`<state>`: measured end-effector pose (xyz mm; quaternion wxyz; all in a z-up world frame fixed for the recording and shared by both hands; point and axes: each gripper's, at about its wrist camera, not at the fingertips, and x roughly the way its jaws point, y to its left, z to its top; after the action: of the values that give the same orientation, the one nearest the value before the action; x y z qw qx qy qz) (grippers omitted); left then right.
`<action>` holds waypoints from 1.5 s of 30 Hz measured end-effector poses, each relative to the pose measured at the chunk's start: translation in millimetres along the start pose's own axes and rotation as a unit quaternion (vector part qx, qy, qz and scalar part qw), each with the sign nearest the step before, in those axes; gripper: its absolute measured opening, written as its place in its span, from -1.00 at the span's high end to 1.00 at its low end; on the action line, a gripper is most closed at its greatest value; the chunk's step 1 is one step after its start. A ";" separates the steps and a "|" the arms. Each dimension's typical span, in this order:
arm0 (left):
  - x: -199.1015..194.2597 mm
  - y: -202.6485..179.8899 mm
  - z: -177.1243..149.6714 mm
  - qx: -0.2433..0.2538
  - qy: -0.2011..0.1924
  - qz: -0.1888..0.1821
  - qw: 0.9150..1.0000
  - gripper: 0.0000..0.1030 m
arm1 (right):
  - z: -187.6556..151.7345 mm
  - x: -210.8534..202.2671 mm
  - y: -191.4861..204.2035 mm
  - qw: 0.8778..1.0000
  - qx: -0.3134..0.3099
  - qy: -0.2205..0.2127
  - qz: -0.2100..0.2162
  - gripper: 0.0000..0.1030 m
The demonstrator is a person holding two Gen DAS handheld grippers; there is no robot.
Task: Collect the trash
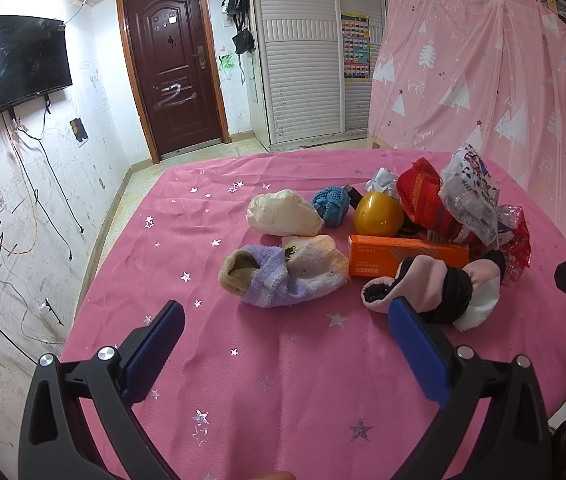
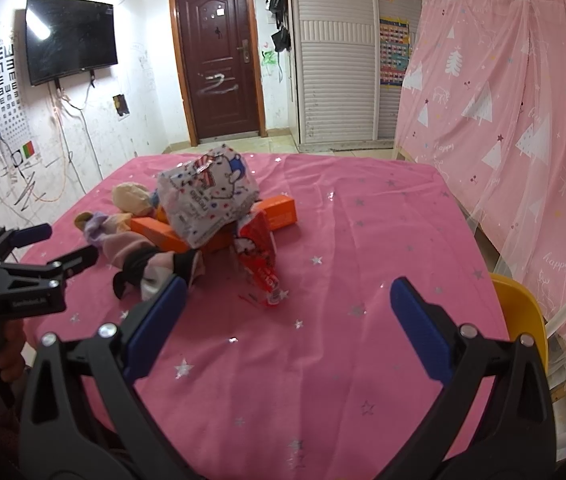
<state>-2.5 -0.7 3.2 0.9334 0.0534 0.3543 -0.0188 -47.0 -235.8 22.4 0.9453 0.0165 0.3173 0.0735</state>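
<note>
A pile of items lies on the pink star-print tablecloth (image 1: pixel 243 360). It holds a crumpled white printed plastic bag (image 1: pixel 469 196), a red wrapper (image 1: pixel 423 200), an orange box (image 1: pixel 407 256), a yellow ball (image 1: pixel 379 214), a blue knitted ball (image 1: pixel 330 202), a cream wad (image 1: pixel 283 213), a purple-and-cream sock (image 1: pixel 283 272) and a pink-and-black sock (image 1: pixel 435 290). My left gripper (image 1: pixel 285 332) is open and empty, just in front of the socks. My right gripper (image 2: pixel 287 306) is open and empty, near the red wrapper (image 2: pixel 259 260) and the white bag (image 2: pixel 209 200).
The table (image 2: pixel 363 240) fills the foreground. A yellow chair (image 2: pixel 523 320) stands at its right edge by a pink curtain (image 2: pixel 503 120). A door (image 1: pixel 171 72), a wall TV (image 1: pixel 23 64) and white wardrobes (image 1: pixel 303 64) lie beyond. The left gripper shows in the right wrist view (image 2: pixel 59 246).
</note>
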 end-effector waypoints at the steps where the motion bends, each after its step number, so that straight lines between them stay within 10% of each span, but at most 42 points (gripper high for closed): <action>1: 0.1 -0.1 0.1 0.000 0.000 0.000 1.000 -0.85 | 0.1 -0.3 0.0 1.000 0.000 -0.001 0.000 -0.91; 45: -3.2 -2.6 -0.4 0.002 -0.001 0.002 1.000 -0.85 | -0.1 0.5 1.0 1.000 -0.001 0.000 0.000 -0.91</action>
<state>-5.4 -3.3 4.8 0.9337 0.0558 0.3534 -0.0171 -46.8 -234.7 22.1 0.9454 0.0154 0.3171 0.0734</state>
